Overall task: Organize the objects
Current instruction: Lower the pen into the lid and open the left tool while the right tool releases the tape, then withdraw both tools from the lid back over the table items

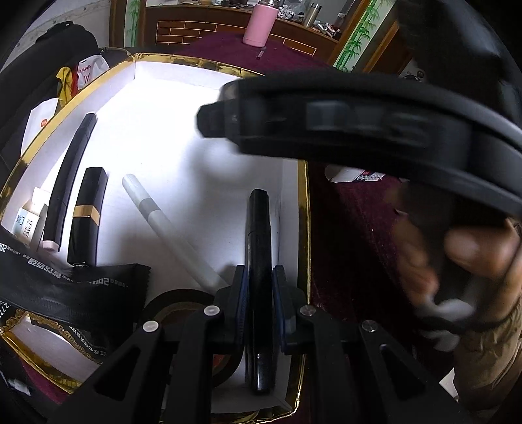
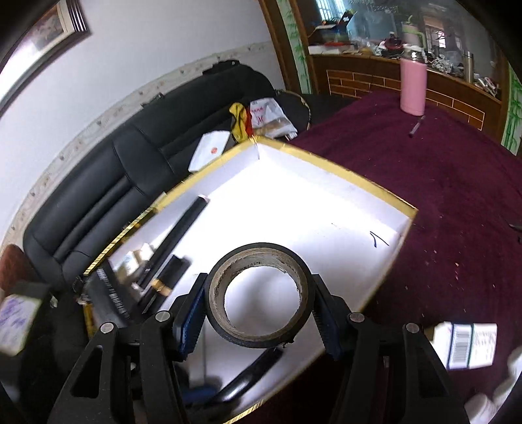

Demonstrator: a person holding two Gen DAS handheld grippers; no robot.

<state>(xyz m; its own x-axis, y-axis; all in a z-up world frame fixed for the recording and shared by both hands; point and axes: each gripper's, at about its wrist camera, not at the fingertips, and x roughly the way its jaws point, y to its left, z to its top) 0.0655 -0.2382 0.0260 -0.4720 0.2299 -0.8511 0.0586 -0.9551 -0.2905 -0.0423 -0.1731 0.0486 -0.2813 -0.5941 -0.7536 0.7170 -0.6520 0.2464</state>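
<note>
Left gripper point(image 1: 260, 293) is clamped on a black marker point(image 1: 258, 248) low inside the white box point(image 1: 182, 130). Only the right camera shows the right gripper point(image 2: 257, 310) squeezing the tape roll point(image 2: 261, 293) between its 2 fingers, above the box.

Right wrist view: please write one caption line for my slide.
Right gripper holds a black tape roll above the gold-rimmed white box.

A dark red cloth covers the tabletop point(image 2: 440, 195). A black sofa point(image 2: 130, 169) stands by the white wall point(image 2: 146, 49), where a framed picture point(image 2: 49, 29) hangs. Behind is a brown counter point(image 2: 375, 81) full of clutter, with green bamboo panels point(image 1: 355, 36) beside it.
</note>
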